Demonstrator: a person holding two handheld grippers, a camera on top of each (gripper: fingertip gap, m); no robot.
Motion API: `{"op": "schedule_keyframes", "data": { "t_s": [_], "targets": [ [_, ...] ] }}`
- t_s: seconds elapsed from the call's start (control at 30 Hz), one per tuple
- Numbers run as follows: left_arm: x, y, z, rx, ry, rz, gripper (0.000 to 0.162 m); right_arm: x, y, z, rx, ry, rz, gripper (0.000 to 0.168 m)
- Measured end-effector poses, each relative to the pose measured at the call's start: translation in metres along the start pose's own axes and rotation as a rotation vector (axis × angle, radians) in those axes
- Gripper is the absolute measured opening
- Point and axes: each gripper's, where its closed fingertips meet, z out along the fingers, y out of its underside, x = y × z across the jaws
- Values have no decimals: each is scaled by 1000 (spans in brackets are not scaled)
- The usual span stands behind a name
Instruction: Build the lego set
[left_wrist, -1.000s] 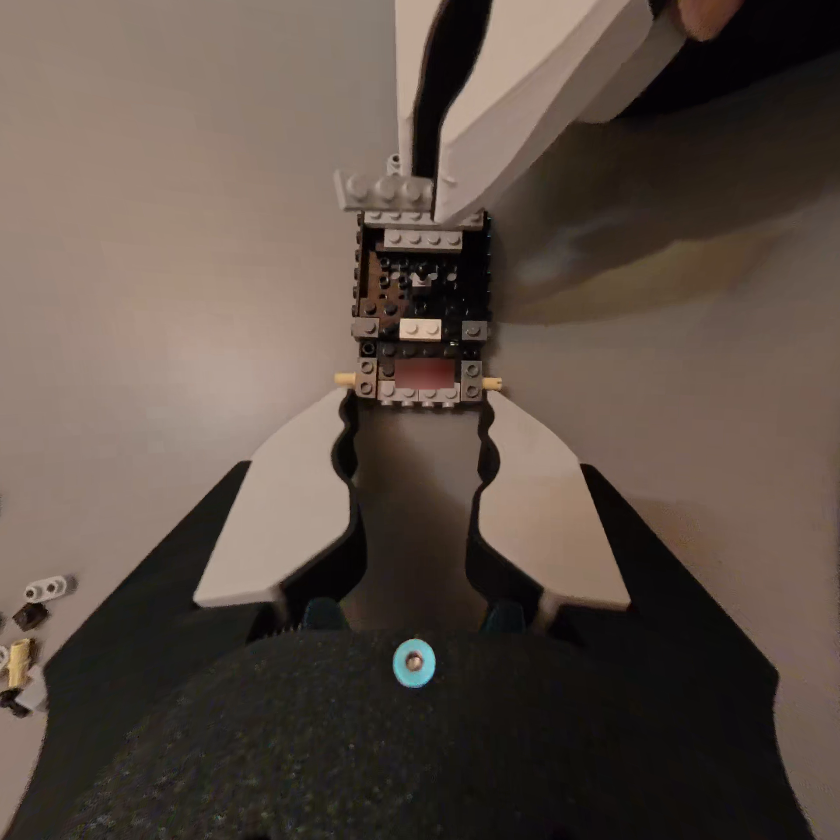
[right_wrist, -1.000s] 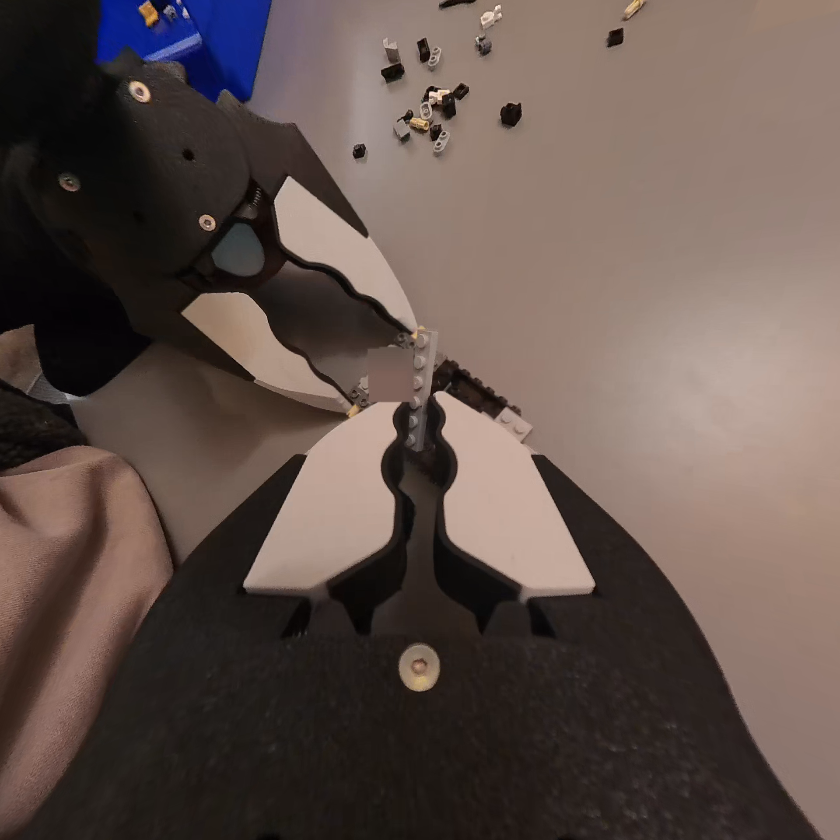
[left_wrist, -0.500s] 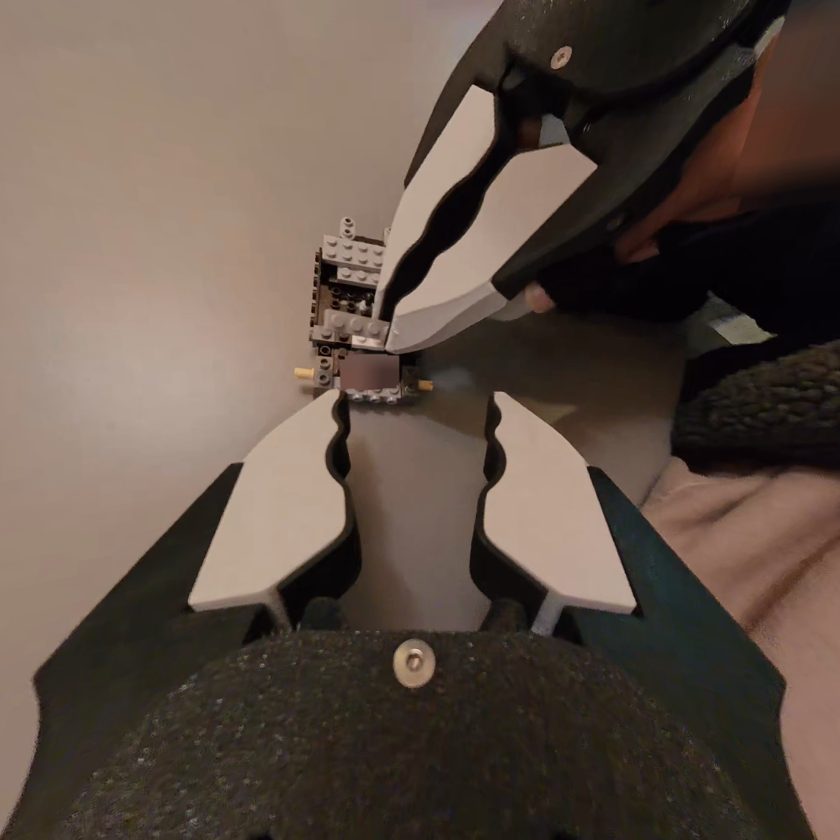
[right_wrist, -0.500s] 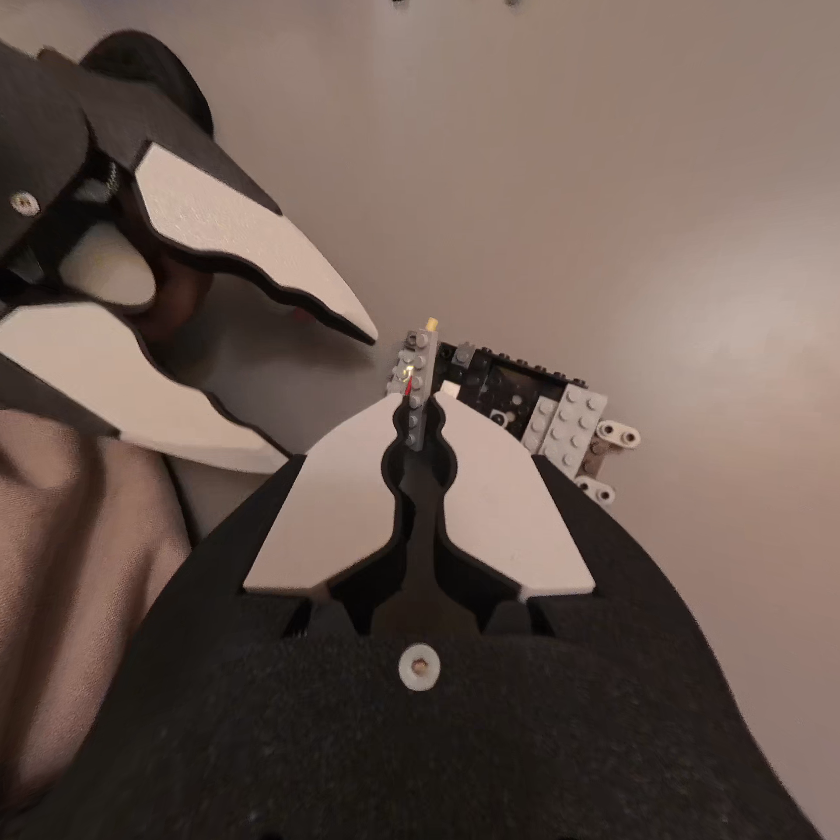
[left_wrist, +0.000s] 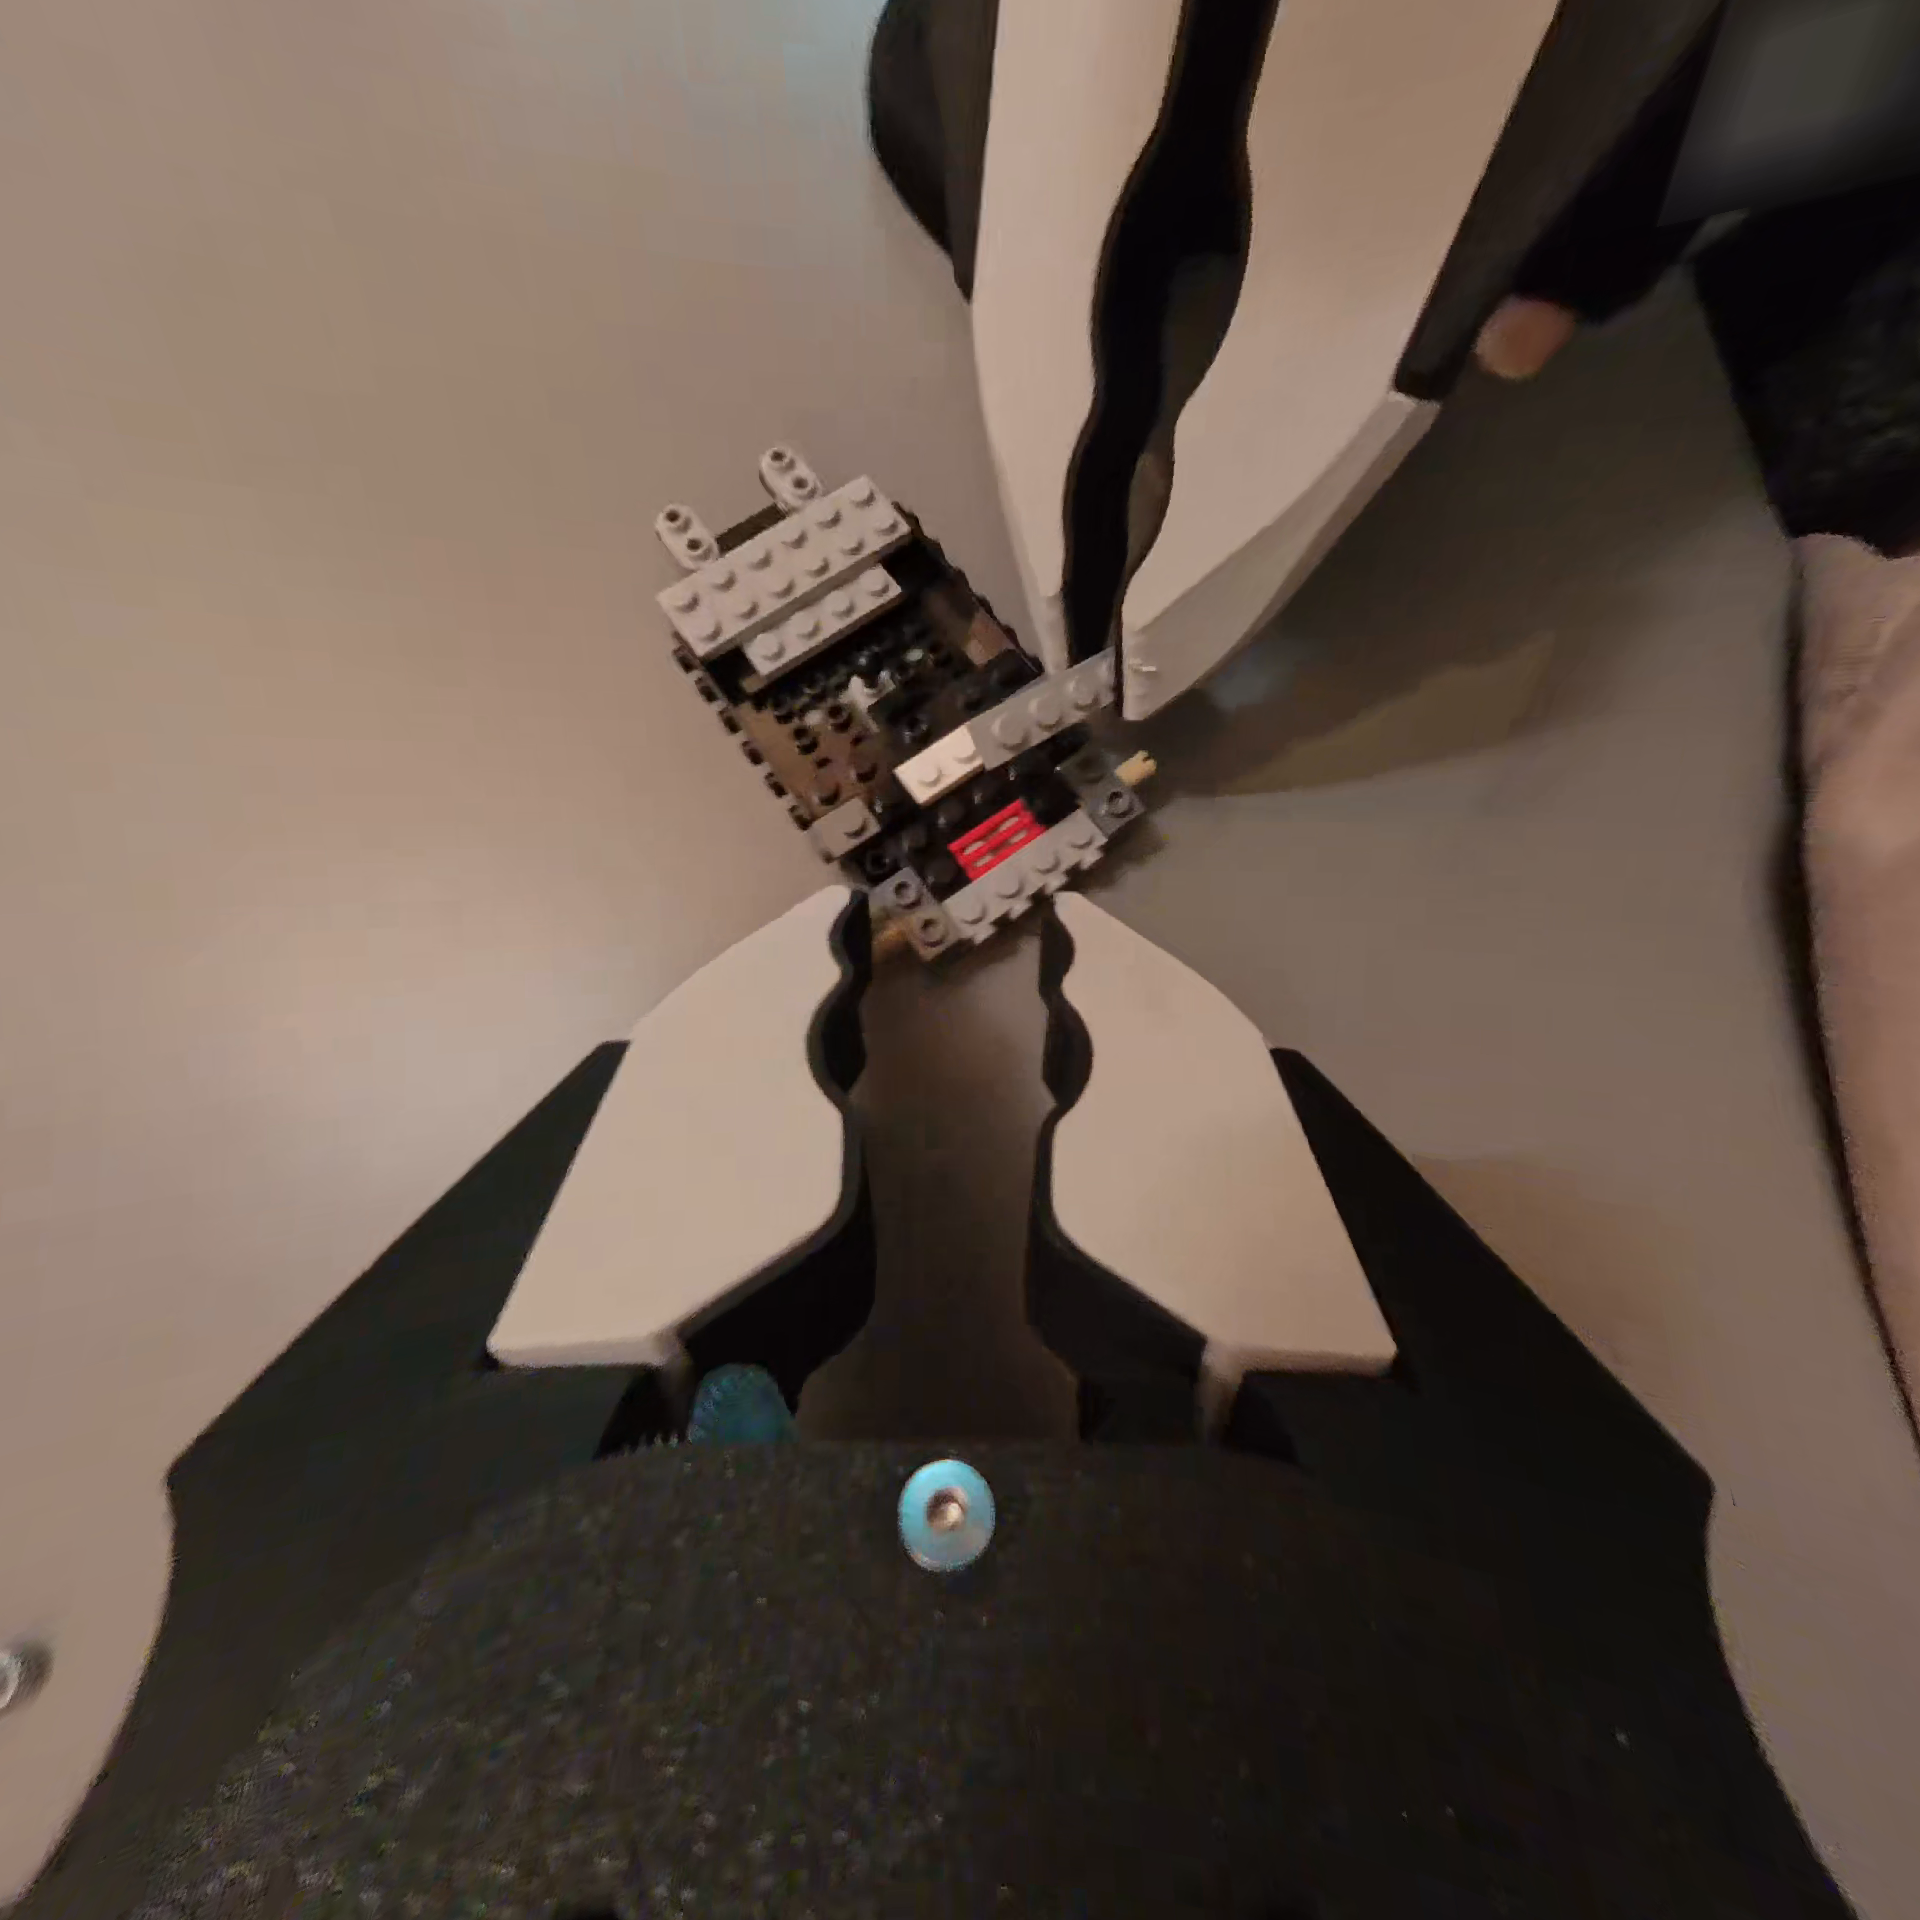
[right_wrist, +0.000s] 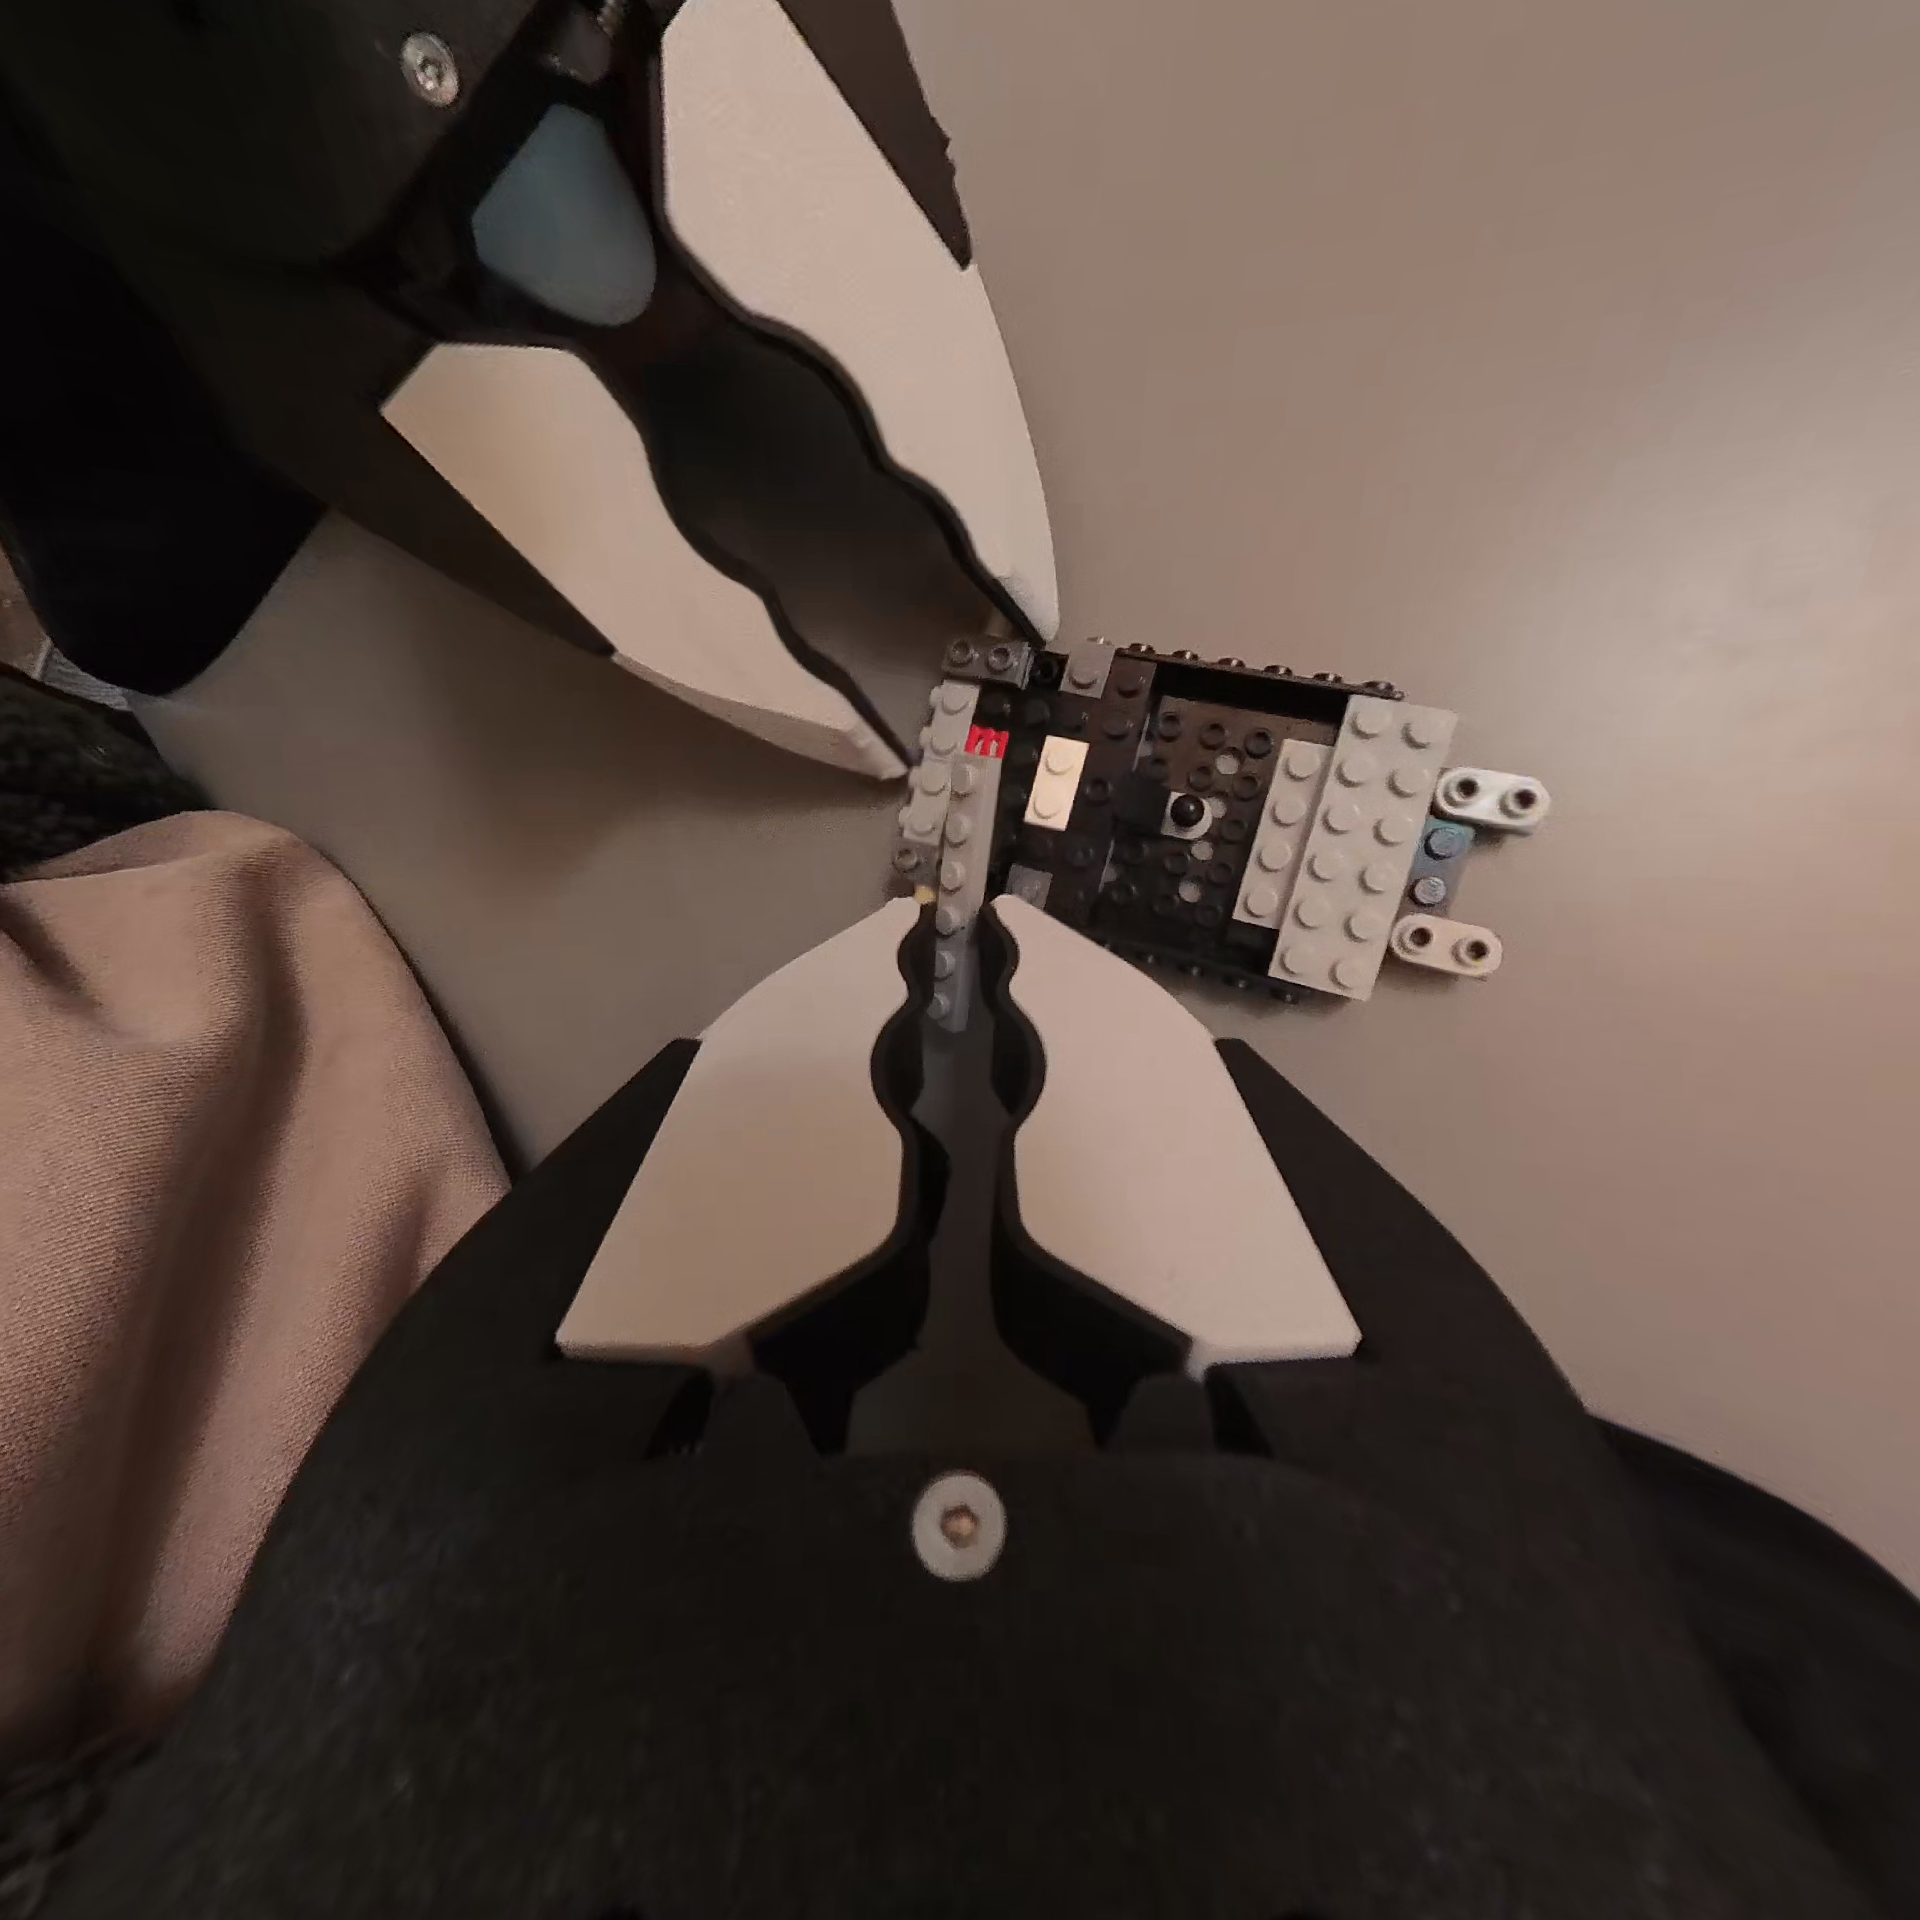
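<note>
The black and grey lego model (left_wrist: 894, 717) lies on the grey table, turned diagonally, with a red tile (left_wrist: 995, 836) near its close end. My left gripper (left_wrist: 951, 912) is open, jaws fairly narrow, its tips against the model's close end and corner. My right gripper (right_wrist: 956, 906) is shut on a long grey plate (right_wrist: 958, 935) and holds it over the model (right_wrist: 1174, 821) at that same end, beside the red tile (right_wrist: 985, 742). The plate also shows in the left wrist view (left_wrist: 1049, 709), and the left gripper in the right wrist view (right_wrist: 971, 696).
A person's beige clothed leg lies along the table edge (left_wrist: 1860, 852) (right_wrist: 208, 1039). A fingertip in a black sleeve holds the right gripper (left_wrist: 1519, 345). A small loose piece sits at the far left (left_wrist: 15, 1688). Bare grey table surrounds the model (right_wrist: 1507, 364). My hands' fingertips stand some 4 cm from each other.
The left gripper has closed in on the model's near end and its jaws have narrowed. The model now sits diagonally. The right gripper still holds the grey plate by the red tile.
</note>
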Motion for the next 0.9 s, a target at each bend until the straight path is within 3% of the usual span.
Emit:
{"op": "schedule_keyframes", "data": {
  "t_s": [0.23, 0.43, 0.63, 0.77, 0.9],
  "targets": [
    [7, 0, 0, -24, -131, -167, 27, 1, -3, 5, -45, -18, -32, 7],
    [28, -8, -5, 61, -47, -324, 32, -3, 2, 8, -149, -39, -109, 7],
    [21, -11, -11, 88, -10, -155, 31, -6, 2, 3, -299, -56, -264, 7],
    [20, -17, -13, 105, 19, 49, 26, -5, -1, 4, -354, -101, -305, 7],
    [16, -20, -11, 105, 23, 126, 26, -4, 0, 4, -368, -132, -312, 7]
  ]
}}
